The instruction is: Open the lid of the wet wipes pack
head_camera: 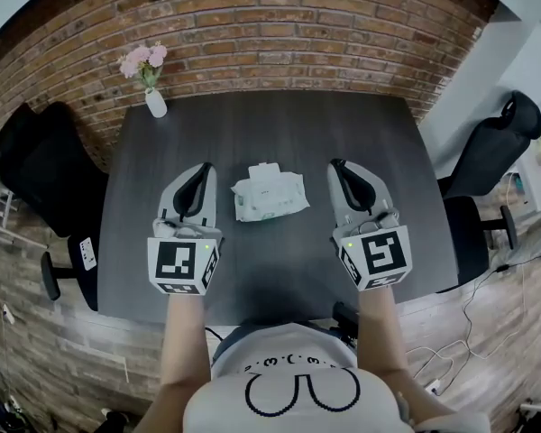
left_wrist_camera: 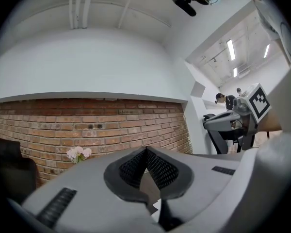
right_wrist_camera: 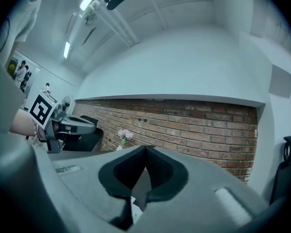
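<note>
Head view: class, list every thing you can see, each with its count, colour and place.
Table: one, dark grey, centre.
Wet wipes pack: one, white, middle of the table.
Vase: one, white, table's far left corner, holding pink flowers.
Office chairs: two, black, one each side of the table.
Brick wall: one, reddish-brown, behind the table.
Left gripper: one, grey, left of the pack, fingers shut, empty.
Right gripper: one, grey, right of the pack, fingers shut, empty.

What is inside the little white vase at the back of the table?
Pink flowers stand in the white vase at the far left corner of the table, near the brick wall. The vase is opaque, so the lower stems and any water inside cannot be seen.
</note>
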`<state>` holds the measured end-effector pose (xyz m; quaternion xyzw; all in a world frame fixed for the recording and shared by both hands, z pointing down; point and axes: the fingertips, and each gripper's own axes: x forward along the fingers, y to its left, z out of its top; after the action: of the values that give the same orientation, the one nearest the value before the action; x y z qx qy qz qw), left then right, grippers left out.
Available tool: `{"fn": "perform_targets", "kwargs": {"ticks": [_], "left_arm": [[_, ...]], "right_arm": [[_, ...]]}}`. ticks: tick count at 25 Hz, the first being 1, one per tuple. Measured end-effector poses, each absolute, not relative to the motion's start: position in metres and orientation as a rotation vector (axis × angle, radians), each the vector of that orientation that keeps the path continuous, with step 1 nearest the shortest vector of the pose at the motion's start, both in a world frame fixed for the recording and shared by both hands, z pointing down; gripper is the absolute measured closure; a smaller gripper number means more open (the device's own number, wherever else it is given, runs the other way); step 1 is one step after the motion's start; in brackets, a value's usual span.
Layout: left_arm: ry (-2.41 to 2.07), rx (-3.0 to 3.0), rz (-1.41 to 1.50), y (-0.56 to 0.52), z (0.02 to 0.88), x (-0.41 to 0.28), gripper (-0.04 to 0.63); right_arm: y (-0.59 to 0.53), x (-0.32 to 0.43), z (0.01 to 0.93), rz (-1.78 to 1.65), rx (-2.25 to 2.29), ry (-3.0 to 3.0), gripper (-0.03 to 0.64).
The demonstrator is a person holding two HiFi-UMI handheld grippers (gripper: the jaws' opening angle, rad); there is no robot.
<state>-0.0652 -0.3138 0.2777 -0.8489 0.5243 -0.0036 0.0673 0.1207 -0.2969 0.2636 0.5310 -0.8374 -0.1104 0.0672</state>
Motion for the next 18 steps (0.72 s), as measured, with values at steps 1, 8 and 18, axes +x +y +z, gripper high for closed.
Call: {"fn": "perform_targets", "kwargs": {"ticks": [1, 8, 18], "left_arm": [[1.584, -2.554, -0.008, -0.314, 0.277, -0.067, 0.597], [1.606, -2.525, 0.013, -0.314, 0.272, -0.081, 0.597], [1.625, -2.505, 0.024, -0.312, 0.268, -0.085, 0.597]], "right_arm": [[-0.297, 0.121, 0.263, -0.336, 1.604, -2.521, 0.618], [-0.298, 0.124, 0.259, -0.358, 1.614, -2.508, 0.618], [-0.297, 0.124, 0.259, -0.35, 1.616, -2.506, 0.618]]}}
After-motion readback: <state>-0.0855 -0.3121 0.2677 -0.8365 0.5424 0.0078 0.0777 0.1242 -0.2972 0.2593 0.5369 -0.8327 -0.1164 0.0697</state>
